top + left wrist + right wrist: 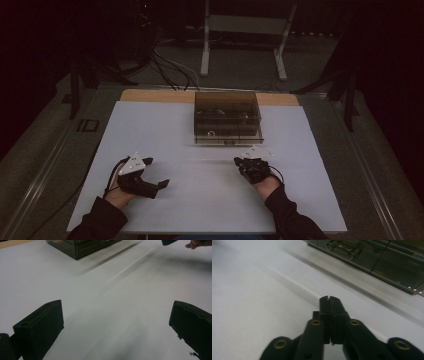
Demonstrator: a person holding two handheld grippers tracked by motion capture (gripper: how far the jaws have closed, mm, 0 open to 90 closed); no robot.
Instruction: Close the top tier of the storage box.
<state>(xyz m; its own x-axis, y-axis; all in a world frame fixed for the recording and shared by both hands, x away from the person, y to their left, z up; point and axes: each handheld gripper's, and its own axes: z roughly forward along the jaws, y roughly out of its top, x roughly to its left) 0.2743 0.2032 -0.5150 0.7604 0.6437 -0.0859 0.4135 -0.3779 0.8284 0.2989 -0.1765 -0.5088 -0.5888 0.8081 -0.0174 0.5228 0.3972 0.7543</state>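
A dark see-through box with compartments stands at the back middle of the white table. My left gripper lies at the front left with its jaws spread wide and nothing between them. In the left gripper view the left gripper has only bare white table between its two black fingers. My right gripper rests just in front of the box, pointing toward it. In the right gripper view the right gripper has its jaws pressed together with nothing held, and the box is close ahead.
A wooden strip runs behind the white sheet. Beyond the table are a metal stand and floor cables. In the left gripper view the box sits top left and the other hand top right.
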